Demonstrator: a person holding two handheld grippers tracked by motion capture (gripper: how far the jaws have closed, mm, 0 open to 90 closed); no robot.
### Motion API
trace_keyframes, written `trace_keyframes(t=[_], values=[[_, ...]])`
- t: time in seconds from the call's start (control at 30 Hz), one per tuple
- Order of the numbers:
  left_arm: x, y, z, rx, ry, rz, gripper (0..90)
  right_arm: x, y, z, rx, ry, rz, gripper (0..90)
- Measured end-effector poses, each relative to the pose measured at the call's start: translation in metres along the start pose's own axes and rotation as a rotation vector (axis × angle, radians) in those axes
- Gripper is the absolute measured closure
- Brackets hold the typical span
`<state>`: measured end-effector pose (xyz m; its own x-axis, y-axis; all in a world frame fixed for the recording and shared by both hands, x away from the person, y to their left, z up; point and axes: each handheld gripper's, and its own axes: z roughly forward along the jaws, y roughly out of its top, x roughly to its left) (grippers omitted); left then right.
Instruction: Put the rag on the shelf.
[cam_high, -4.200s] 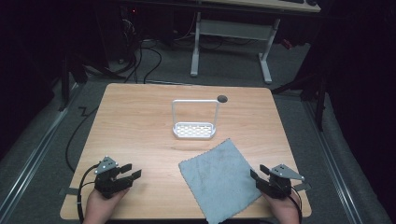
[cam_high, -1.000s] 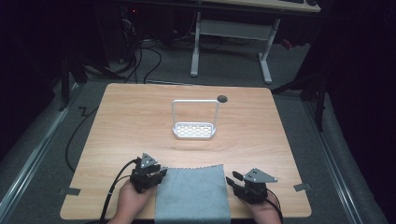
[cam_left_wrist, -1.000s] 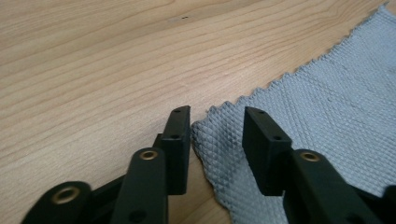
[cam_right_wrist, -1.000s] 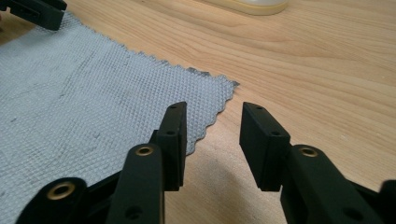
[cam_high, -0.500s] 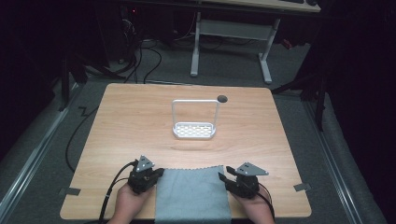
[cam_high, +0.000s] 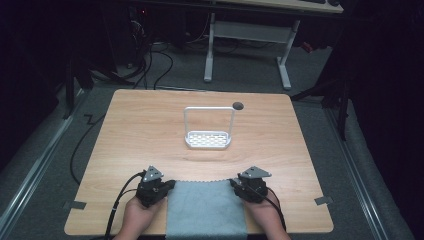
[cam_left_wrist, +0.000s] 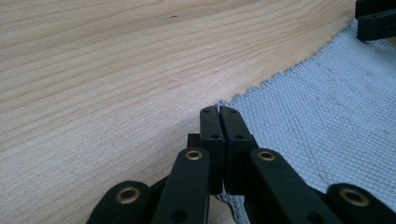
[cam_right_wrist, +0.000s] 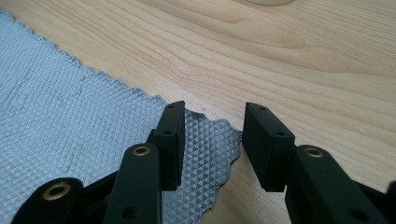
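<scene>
Wooden table (cam_high: 125, 145) in a dark room, with everything happening at the near edge. Cloth (cam_high: 206, 210) lies flat there, hanging a bit over the front, one far corner by each hand.

Left gripper (cam_high: 167, 186) is clamped tight, and from its own camera the jaws look pinched on the cloth's far left corner (cam_left_wrist: 224, 105). Right gripper (cam_high: 234, 185) sits at the far right corner (cam_right_wrist: 210, 140) with its jaws apart: they've just been closing in, the cloth corner between them, but not pressing on it yet.

So I'd call this the grab-both-corners step, half done. Next the right needs to finish its pinch, probably before any lift or fold.

Farther back, a small white rack (cam_high: 209, 137) stands mid-table, untouched.
</scene>
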<state>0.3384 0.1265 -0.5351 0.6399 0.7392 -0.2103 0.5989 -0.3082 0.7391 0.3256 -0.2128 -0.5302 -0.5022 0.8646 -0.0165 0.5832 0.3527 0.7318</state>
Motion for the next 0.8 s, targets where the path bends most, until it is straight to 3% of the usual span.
trace_keyframes(t=[0.2, 0.47, 0.6, 0.8], values=[[0.000, 0.000, 0.000, -0.001, 0.000, 0.006, 89.0, 0.000, -0.004, -0.004, -0.003, 0.008, 0.000, 61.6], [0.000, 0.000, 0.001, -0.003, -0.005, 0.004, 88.9, 0.007, -0.005, -0.005, -0.014, 0.041, -0.042, 85.9], [0.000, 0.000, 0.000, -0.005, -0.003, 0.003, 89.1, 0.007, -0.005, -0.004, -0.013, 0.063, -0.046, 88.9], [-0.001, 0.003, -0.009, -0.091, -0.030, -0.003, 89.1, 0.009, -0.002, -0.012, -0.081, 0.079, -0.041, 89.0]])
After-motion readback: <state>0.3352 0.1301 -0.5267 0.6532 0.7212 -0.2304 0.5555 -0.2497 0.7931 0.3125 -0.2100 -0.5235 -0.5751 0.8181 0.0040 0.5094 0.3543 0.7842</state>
